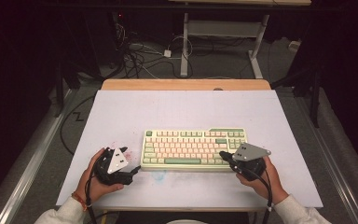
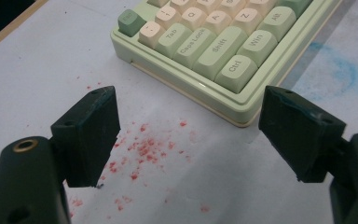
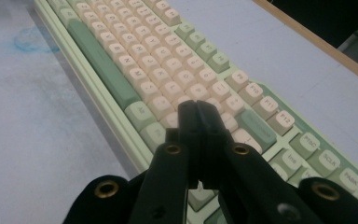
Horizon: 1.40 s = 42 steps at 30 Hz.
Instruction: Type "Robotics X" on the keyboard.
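Pressing of keyboard keys, barely begun

High view: keyboard point(image 1: 195, 149) is seen mid-tabletop point(image 1: 121, 107). Left gripper view: left gripper point(image 2: 186, 135) fingers spread, keyboard at one o'clock. Right gripper view: right gripper point(image 3: 198, 140) fingers pressed together over keys, empty; pressing is judged pending.

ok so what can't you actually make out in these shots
- Keyboard keys under the shut right tool, right gripper view: its jaws cover them; touching or hovering, unclear.
- Keyboard's right part, left gripper view: cut off by the frame beyond the open left tool.
- Key legends, high view: too small.
- Red specks on the table: what they are, unclear.
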### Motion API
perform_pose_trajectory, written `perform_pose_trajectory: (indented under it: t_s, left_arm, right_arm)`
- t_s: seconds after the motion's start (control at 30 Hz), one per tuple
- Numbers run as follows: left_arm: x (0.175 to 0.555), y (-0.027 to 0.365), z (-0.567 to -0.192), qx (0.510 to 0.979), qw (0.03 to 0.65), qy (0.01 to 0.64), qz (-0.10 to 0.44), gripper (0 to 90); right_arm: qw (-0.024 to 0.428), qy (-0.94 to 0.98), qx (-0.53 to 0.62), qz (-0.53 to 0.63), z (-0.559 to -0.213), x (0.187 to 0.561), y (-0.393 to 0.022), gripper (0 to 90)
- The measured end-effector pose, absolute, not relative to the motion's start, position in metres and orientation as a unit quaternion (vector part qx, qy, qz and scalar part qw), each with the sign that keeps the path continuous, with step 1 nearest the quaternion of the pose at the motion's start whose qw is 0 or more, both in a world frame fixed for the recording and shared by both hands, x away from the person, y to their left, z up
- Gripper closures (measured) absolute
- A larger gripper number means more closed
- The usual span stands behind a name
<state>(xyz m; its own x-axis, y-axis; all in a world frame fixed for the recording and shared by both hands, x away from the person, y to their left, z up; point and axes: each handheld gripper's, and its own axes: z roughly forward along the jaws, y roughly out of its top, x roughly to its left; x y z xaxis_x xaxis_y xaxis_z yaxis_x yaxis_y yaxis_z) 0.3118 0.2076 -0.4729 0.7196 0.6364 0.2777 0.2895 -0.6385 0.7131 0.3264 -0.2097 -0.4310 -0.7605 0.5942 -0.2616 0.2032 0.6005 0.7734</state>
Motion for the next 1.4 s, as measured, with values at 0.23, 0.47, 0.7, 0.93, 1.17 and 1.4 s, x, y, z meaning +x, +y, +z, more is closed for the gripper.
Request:
perform_pose_trajectory:
  t_s: [0.23,0.47,0.7,0.93,1.17,1.4]
  left_arm:
    - [0.313,0.207,-0.476,0.872,0.325,0.267,0.248,20.0]
    - [0.313,0.205,-0.475,0.870,0.333,0.271,0.243,21.4]
    - [0.316,0.195,-0.466,0.865,0.382,0.255,0.200,49.5]
    - [0.328,0.161,-0.455,0.879,0.390,0.217,0.164,83.5]
    - [0.336,0.128,-0.454,0.899,0.365,0.184,0.157,87.3]
    - [0.347,0.105,-0.456,0.907,0.351,0.176,0.152,86.5]
  right_arm:
    - [0.256,0.859,0.223,0.384,-0.428,0.335,-0.198,90.0]
    - [0.255,0.861,0.215,0.383,-0.428,0.339,-0.189,90.0]
    - [0.255,0.862,0.214,0.383,-0.429,0.340,-0.189,90.0]
    - [0.260,0.859,0.219,0.383,-0.427,0.341,-0.192,90.0]
    - [0.262,0.857,0.224,0.384,-0.427,0.342,-0.197,90.0]
    - [0.263,0.857,0.226,0.381,-0.428,0.342,-0.200,90.0]
